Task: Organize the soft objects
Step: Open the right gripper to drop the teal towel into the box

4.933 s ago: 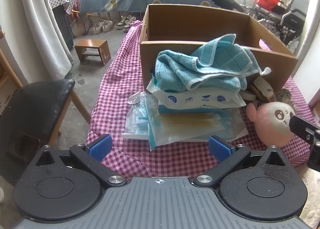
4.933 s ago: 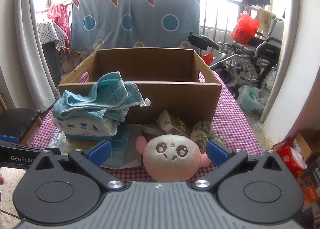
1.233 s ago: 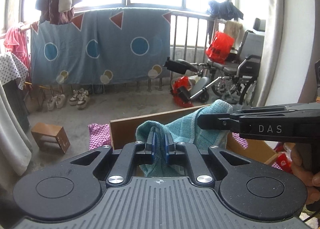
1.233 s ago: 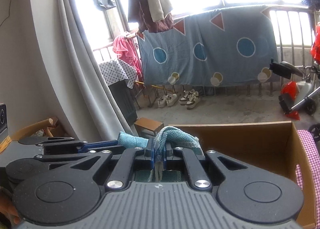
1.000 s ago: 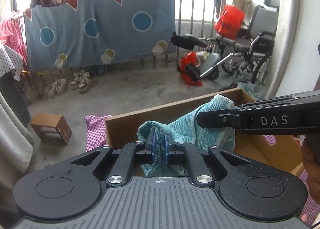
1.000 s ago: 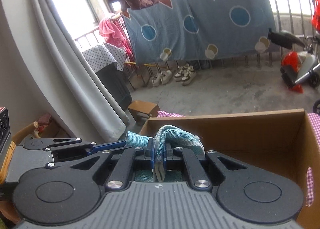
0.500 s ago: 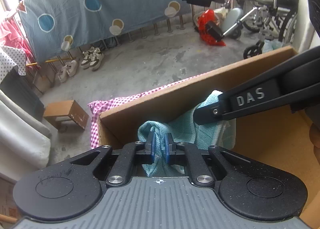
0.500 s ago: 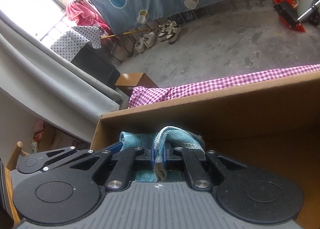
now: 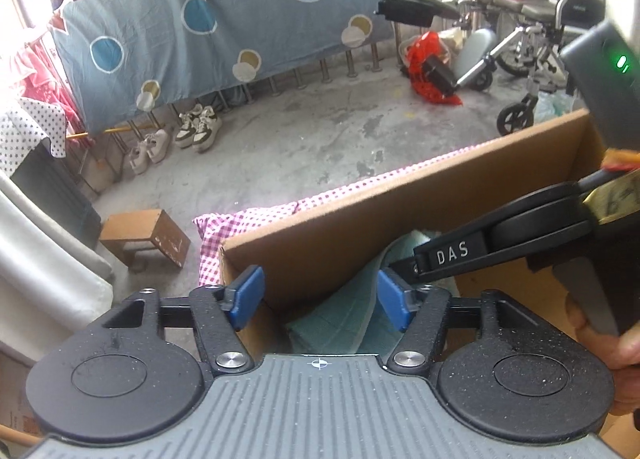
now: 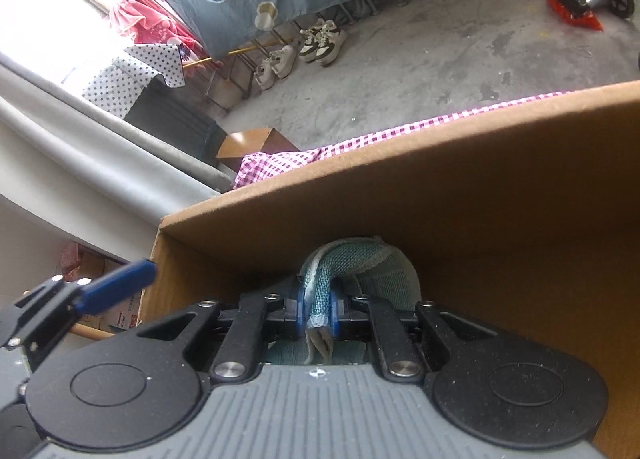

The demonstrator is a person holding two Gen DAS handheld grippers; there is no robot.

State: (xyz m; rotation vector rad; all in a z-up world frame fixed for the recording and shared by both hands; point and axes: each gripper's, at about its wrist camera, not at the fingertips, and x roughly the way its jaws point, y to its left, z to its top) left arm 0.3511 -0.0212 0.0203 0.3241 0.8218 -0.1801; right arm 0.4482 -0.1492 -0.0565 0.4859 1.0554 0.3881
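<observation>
The left gripper point(image 9: 318, 299) has its blue fingers point(image 9: 246, 296) spread wide and released, with nothing between them; the left finger hangs over the near left corner of the cardboard box point(image 9: 360, 235). Below the gap, at 6 o'clock in the left wrist view, the teal towel point(image 9: 340, 319) lies inside the box against its near wall. At 3 o'clock the right gripper point(image 9: 404, 269) reaches in from the side, its tip on the towel.

In the right wrist view the right gripper point(image 10: 318, 315) is clenched on a fold of the teal towel point(image 10: 352, 263), which loops up over the fingers point(image 10: 334, 315) inside the cardboard box point(image 10: 480, 187). At 9 o'clock one blue finger of the left gripper point(image 10: 120, 291) shows outside the box wall.

Beyond the box's far rim lies the pink checked cloth point(image 9: 256, 219) on the bench, then a small wooden stool point(image 9: 146, 239) at 10 o'clock, and white sneakers point(image 9: 196, 131) on the concrete floor at 11 o'clock.
</observation>
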